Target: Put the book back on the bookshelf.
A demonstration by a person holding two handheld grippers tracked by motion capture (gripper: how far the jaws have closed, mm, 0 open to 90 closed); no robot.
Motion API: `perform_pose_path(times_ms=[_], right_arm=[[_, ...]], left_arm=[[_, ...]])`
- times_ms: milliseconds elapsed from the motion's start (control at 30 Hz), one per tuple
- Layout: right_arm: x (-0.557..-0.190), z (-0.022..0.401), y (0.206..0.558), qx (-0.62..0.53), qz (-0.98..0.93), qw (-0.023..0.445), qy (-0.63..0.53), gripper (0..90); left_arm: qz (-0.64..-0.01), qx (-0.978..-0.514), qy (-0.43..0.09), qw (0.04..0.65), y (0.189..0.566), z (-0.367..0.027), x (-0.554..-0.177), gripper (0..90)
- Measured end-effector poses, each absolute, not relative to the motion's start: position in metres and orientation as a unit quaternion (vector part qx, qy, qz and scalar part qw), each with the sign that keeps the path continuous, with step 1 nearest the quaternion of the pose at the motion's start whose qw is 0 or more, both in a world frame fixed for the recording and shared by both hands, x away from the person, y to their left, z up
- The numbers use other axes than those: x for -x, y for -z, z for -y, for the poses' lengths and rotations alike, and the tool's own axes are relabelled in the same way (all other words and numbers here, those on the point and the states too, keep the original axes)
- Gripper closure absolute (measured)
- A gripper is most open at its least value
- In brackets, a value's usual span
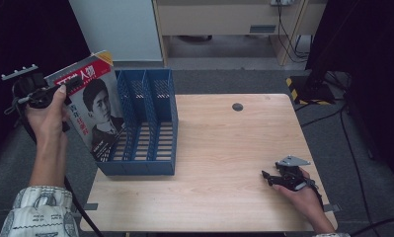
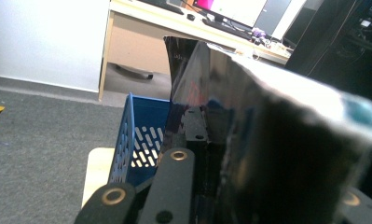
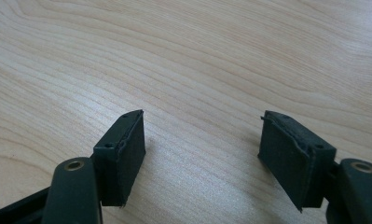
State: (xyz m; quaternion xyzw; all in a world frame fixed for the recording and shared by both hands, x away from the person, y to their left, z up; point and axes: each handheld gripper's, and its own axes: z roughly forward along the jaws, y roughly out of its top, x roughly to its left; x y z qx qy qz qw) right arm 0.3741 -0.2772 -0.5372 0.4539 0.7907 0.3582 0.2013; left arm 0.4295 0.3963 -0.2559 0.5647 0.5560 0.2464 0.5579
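Office or lab workroom, not a home. Grey carpet floor [image 1: 224, 81] all round a small wood-top table [image 1: 224, 163]. Light-wood desk [image 1: 224, 19] along the back wall, cables [image 1: 288, 29] hanging down from a socket behind it. From the left gripper view that desk carries a keyboard [image 2: 223, 24] and lit monitors [image 2: 239, 8]. White cabinet panel [image 1: 118, 27] beside it. Black-and-yellow hazard tape [image 1: 295, 88] on the floor by a black stand base [image 1: 315, 89], more cables trailing across the carpet on the right. Blue plastic file rack [image 1: 145, 128] on the table fits office kit. Dark curtains or screens on both sides.
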Motion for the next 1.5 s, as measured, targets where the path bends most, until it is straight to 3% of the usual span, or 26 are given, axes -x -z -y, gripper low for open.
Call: perform_pose_path(times_ms=[1500], right_arm=[[-0.374,0.277,0.537,-0.453,-0.791,0.202,-0.358,31.4]], left_arm=[[-0.524,-0.546,-0.29,0.586,0.272,-0.387,-0.426,86.4]])
